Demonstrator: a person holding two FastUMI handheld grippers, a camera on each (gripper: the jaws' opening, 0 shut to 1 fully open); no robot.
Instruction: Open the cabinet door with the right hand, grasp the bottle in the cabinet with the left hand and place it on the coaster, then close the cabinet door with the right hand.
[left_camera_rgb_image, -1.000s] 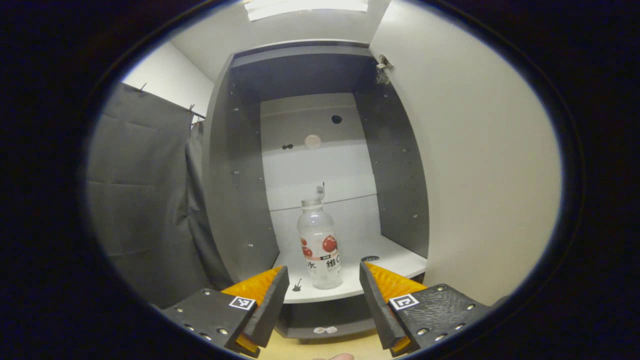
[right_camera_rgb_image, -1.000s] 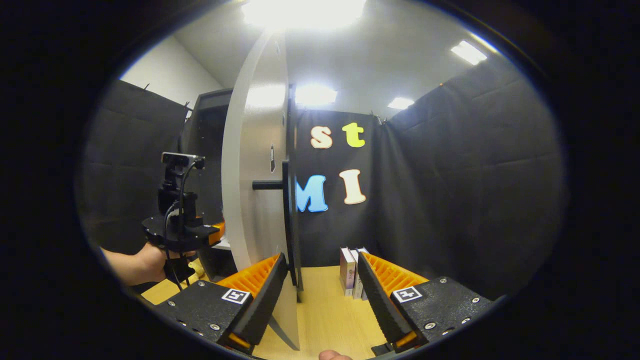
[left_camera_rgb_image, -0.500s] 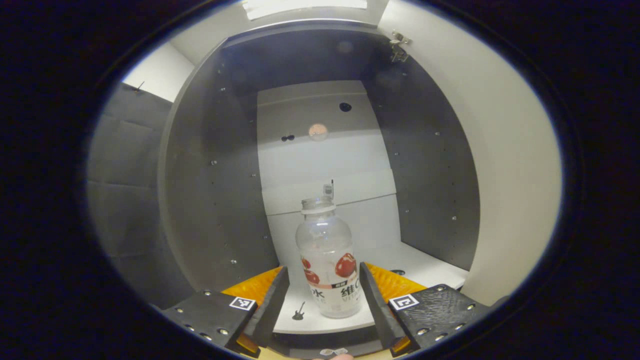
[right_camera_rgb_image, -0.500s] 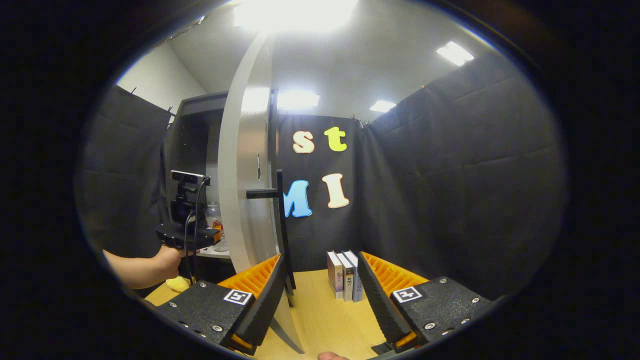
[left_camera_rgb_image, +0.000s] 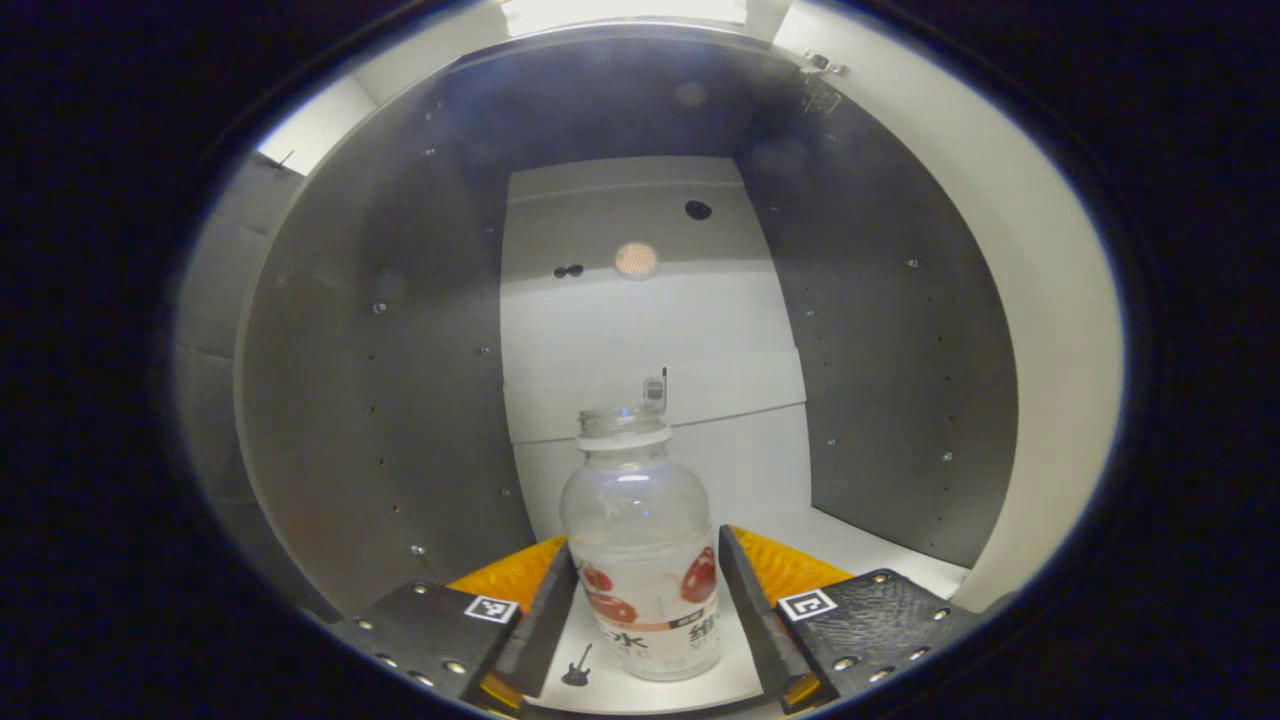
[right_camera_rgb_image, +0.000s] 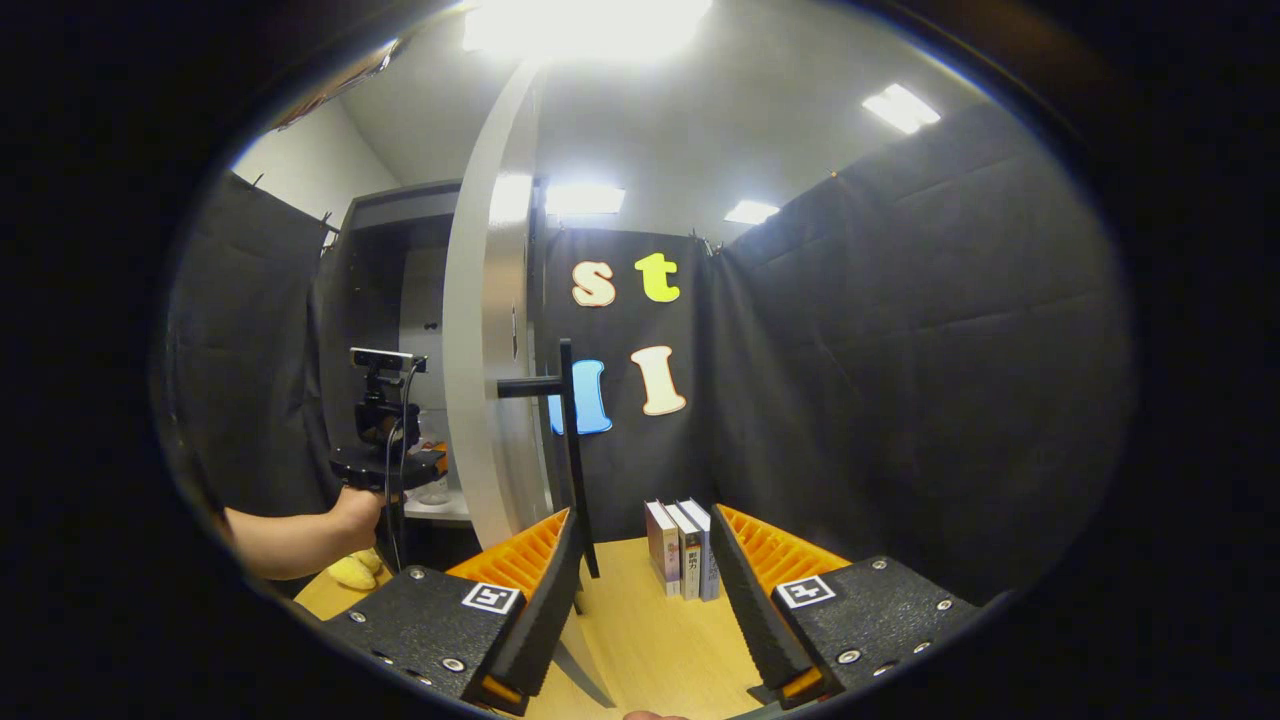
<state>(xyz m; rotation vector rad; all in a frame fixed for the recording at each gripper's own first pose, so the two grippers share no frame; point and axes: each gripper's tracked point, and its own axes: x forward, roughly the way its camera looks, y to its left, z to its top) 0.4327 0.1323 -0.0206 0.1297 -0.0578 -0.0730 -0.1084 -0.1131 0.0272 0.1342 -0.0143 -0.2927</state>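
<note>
In the left gripper view a clear capless bottle (left_camera_rgb_image: 640, 560) with a red-fruit label stands upright on the cabinet's white shelf (left_camera_rgb_image: 870, 552). My left gripper (left_camera_rgb_image: 645, 545) is open, with one finger on each side of the bottle's lower body. The right gripper view shows my right gripper (right_camera_rgb_image: 642, 515) open and holding nothing, just in front of the black bar handle (right_camera_rgb_image: 567, 440) of the white cabinet door (right_camera_rgb_image: 485, 380), which stands swung open. The left gripper (right_camera_rgb_image: 385, 468) and the hand (right_camera_rgb_image: 352, 515) that holds it reach into the cabinet at the left.
Grey cabinet side walls (left_camera_rgb_image: 400, 400) close in on both sides of the bottle, and the open door's inner face (left_camera_rgb_image: 1050, 350) is at the right. Three books (right_camera_rgb_image: 680, 550) stand on the wooden table (right_camera_rgb_image: 660, 650). A yellow object (right_camera_rgb_image: 350, 572) lies below the hand.
The left gripper has gone forward into the cabinet, and the bottle now sits between its fingers. The right gripper has drawn back a little from the door handle.
</note>
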